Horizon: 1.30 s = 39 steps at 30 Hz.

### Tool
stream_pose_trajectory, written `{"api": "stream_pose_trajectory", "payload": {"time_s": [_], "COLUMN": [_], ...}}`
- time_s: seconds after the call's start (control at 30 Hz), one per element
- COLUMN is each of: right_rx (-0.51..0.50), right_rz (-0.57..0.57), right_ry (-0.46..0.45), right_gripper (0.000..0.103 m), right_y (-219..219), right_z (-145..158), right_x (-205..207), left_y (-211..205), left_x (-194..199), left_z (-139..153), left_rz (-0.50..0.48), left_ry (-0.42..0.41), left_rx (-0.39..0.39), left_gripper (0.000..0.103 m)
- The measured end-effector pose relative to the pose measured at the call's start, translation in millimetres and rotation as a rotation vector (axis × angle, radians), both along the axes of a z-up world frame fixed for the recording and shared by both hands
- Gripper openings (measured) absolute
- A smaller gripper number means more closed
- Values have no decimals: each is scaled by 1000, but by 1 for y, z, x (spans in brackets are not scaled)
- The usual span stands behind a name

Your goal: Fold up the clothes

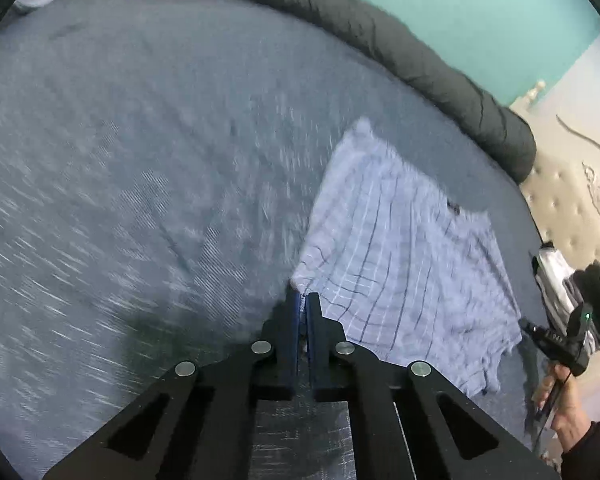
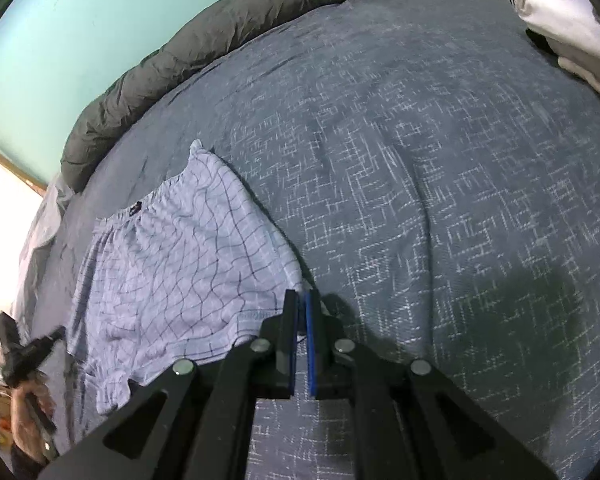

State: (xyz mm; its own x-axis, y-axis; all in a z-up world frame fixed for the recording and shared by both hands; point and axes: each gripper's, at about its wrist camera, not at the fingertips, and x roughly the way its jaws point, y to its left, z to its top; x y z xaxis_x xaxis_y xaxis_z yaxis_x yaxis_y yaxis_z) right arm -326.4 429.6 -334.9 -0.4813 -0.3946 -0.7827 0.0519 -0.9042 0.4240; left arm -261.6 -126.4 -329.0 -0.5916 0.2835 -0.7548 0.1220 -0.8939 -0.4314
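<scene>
A bed [image 2: 440,160] covered in blue-grey patterned fabric fills both views, edged on its far side by a rolled dark quilt [image 1: 400,44] against a turquoise wall [image 2: 60,32]. Pale checked shorts [image 2: 180,264] lie flat on the bed, ahead and to the left of the right claw [image 2: 302,300], ahead and to the right of the left claw [image 1: 302,300]. The left claw's jaws are nearly together at a corner of the shorts; whether they pinch the cloth is unclear through blur. The right claw's jaws stand slightly apart, beside the hem corner, holding nothing visible.
</scene>
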Motion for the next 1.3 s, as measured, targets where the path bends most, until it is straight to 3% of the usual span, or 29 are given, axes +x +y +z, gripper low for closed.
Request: {"api": "stream_pose_trajectory", "payload": {"time_s": [0.1, 0.23, 0.6, 0.7, 0.73, 0.77, 0.8, 0.87, 0.93, 1.17, 1.3], "right_rx": [9, 16, -7, -57, -68, -79, -93, -107, -120, -188, -193], "right_rz": [-13, -44, -53, -111, -127, -142, -144, -145, -129, -53, -28], "right_ry": [-2, -12, -53, -46, -40, -35, -27, -21, -12, -59, -78], "right_gripper": [3, 3, 3, 11, 25, 34, 34, 34, 34, 34, 34], "right_y": [3, 6, 5, 13, 15, 17, 18, 17, 13, -14, -25], "right_z": [0, 0, -6, -4, -3, -1, 1, 4, 8, 1, -9], "right_x": [-3, -1, 1, 5, 7, 10, 12, 18, 24, 42, 50], "left_y": [-18, -36, -35, -39, -40, -41, -41, -42, -46, -32, -10], "left_x": [4, 4, -13, -10, -9, -7, -5, 0, 8, 25, 37], "left_z": [11, 2, -22, -21, -20, -18, -16, -11, -6, -10, -13], "left_rz": [45, 84, 86, 100, 105, 109, 113, 121, 128, 96, 23], "left_ry": [21, 4, -57, -50, -50, -50, -48, -40, -29, -63, -89], "left_rx": [-12, 14, 18, 35, 41, 46, 43, 36, 50, 136, 192], "left_gripper": [3, 3, 3, 4, 4, 7, 10, 33, 41, 41, 41]}}
